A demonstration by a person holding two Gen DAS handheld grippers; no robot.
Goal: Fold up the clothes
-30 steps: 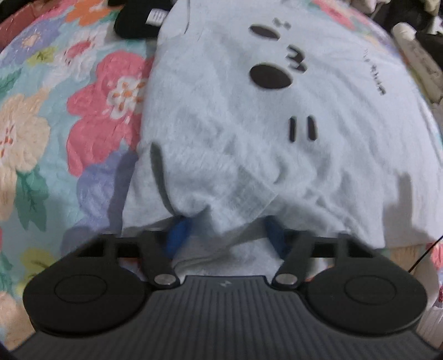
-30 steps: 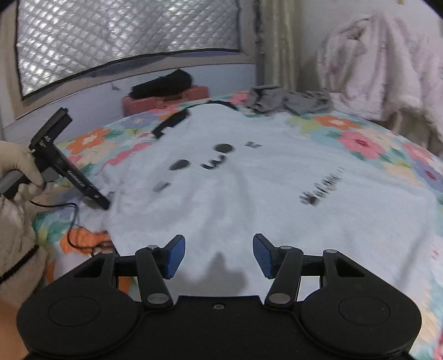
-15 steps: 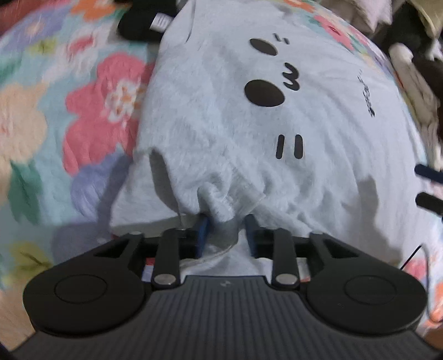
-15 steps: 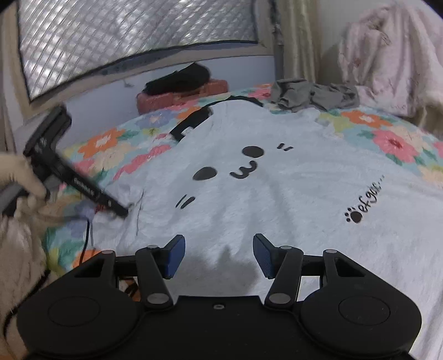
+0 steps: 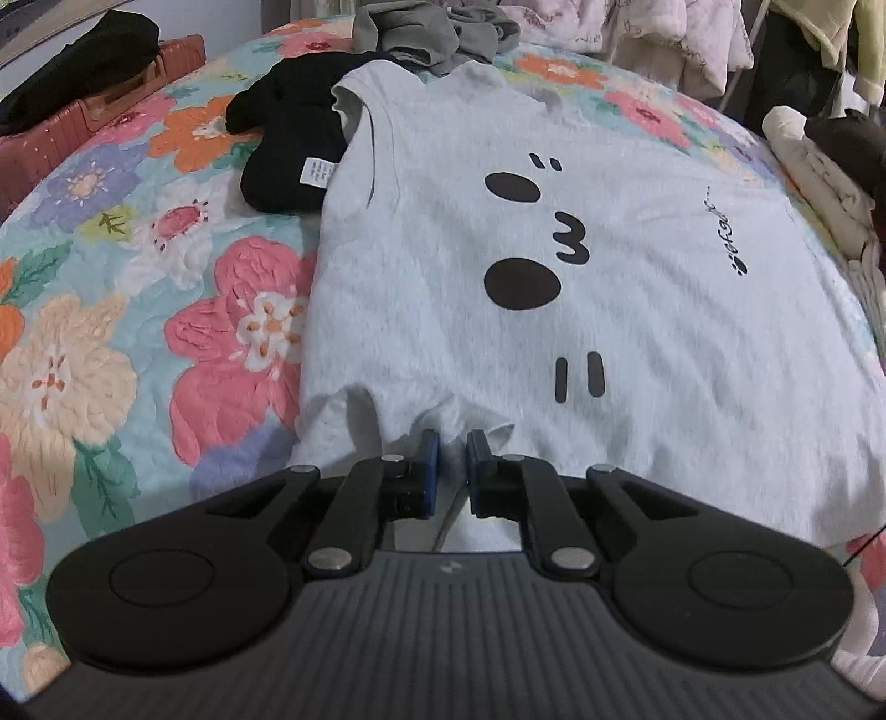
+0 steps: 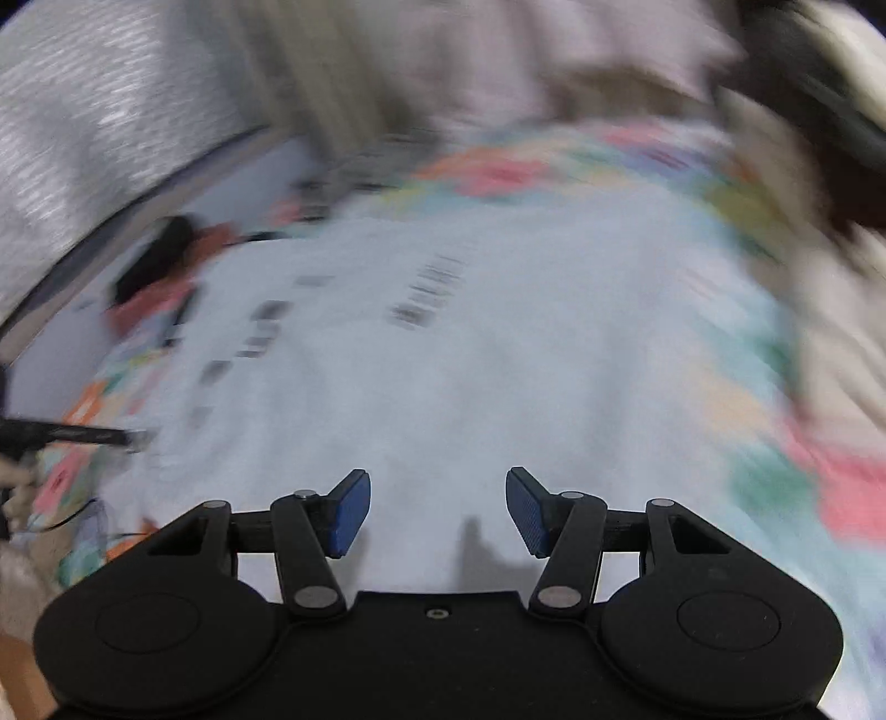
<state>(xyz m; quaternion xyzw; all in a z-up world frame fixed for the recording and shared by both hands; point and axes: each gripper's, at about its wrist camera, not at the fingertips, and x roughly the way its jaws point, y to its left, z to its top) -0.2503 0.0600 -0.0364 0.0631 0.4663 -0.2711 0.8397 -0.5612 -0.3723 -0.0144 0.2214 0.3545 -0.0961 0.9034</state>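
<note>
A light grey T-shirt (image 5: pixel 554 310) with a black cartoon face lies spread on the floral quilt (image 5: pixel 166 310). At its near edge, my left gripper (image 5: pixel 453 459) has a pinch of the shirt's cloth between its blue pads, and its jaws are closing on it. The right wrist view is blurred by motion. There my right gripper (image 6: pixel 437 509) stands open over the same T-shirt (image 6: pixel 470 376), with nothing between its fingers. The left gripper (image 6: pixel 83 435) shows there as a dark streak at the shirt's left edge.
A black garment (image 5: pixel 288 144) touches the shirt's far left shoulder, and a grey garment (image 5: pixel 432 33) lies beyond the collar. A red box (image 5: pixel 83 122) with dark cloth on it stands far left. Piled clothes (image 5: pixel 819 160) crowd the right side.
The left jaws have narrowed onto the shirt's edge and the left view has tipped upward. The right gripper has swept sideways over the shirt and rolled, staying open.
</note>
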